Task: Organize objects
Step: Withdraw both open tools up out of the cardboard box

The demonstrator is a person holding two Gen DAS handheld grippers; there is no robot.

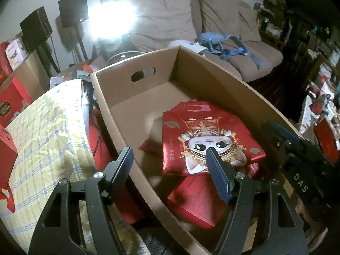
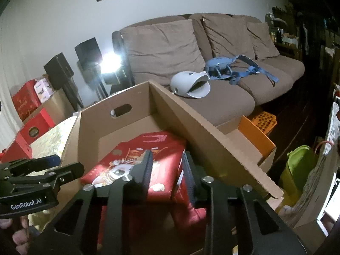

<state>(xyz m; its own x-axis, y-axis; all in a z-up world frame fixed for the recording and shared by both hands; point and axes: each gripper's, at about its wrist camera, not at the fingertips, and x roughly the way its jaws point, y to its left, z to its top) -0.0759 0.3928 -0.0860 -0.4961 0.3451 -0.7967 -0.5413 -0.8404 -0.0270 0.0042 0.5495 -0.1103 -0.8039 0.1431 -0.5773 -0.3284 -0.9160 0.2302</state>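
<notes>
An open cardboard box [image 1: 119,80] holds a red packet with a cartoon cat face [image 1: 204,136], lying on other red packets [image 1: 197,201]. My left gripper [image 1: 170,157] is open and empty; its fingers straddle the box's left wall near the front. The right gripper's body [image 1: 297,148] shows at the right of that view. In the right wrist view my right gripper [image 2: 167,159] is open over the box, empty, just above the cat packet [image 2: 136,165]. The box wall [image 2: 191,123] runs diagonally beside it. The left gripper [image 2: 42,170] sits at the left.
A yellow plaid cushion [image 1: 46,138] lies left of the box, with red boxes [image 1: 10,97] beyond. A brown sofa [image 2: 223,97] behind carries a white helmet-like object [image 2: 189,82] and a blue harness [image 2: 229,68]. A second carton [image 2: 250,140] and a green container [image 2: 297,165] stand right. A bright lamp [image 1: 112,19] glares.
</notes>
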